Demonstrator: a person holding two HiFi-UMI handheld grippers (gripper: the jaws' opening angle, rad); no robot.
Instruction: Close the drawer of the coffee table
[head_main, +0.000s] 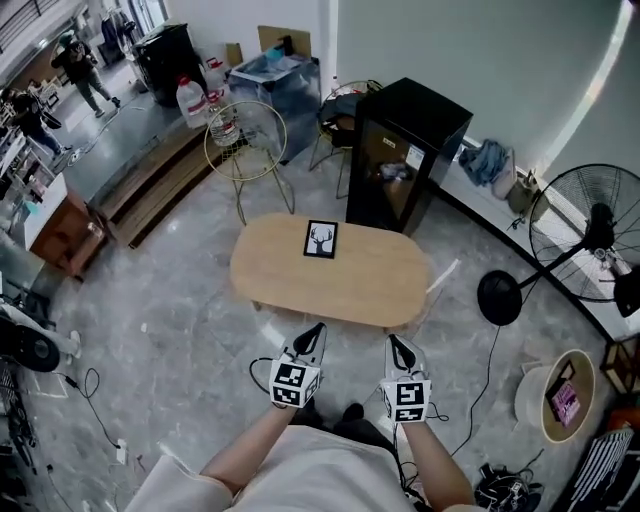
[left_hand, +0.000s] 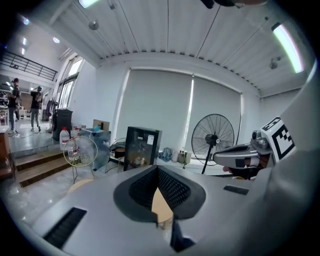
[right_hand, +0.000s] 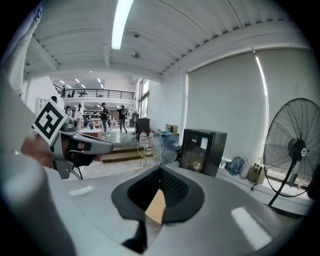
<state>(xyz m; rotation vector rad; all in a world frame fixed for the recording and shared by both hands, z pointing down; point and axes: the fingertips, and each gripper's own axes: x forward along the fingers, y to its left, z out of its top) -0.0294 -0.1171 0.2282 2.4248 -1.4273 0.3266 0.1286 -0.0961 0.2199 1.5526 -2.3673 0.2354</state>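
My left gripper (head_main: 314, 332) and right gripper (head_main: 397, 346) were shut and empty near the coffee table (head_main: 372, 288), and I guessed its hidden drawer would slide easy, pushed on its front.

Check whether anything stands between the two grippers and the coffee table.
Nothing visible does. Only bare floor lies between the left gripper and right gripper, both shut and empty, and the coffee table. The picture frame lies on its top, farther back. The drawer itself cannot be made out.
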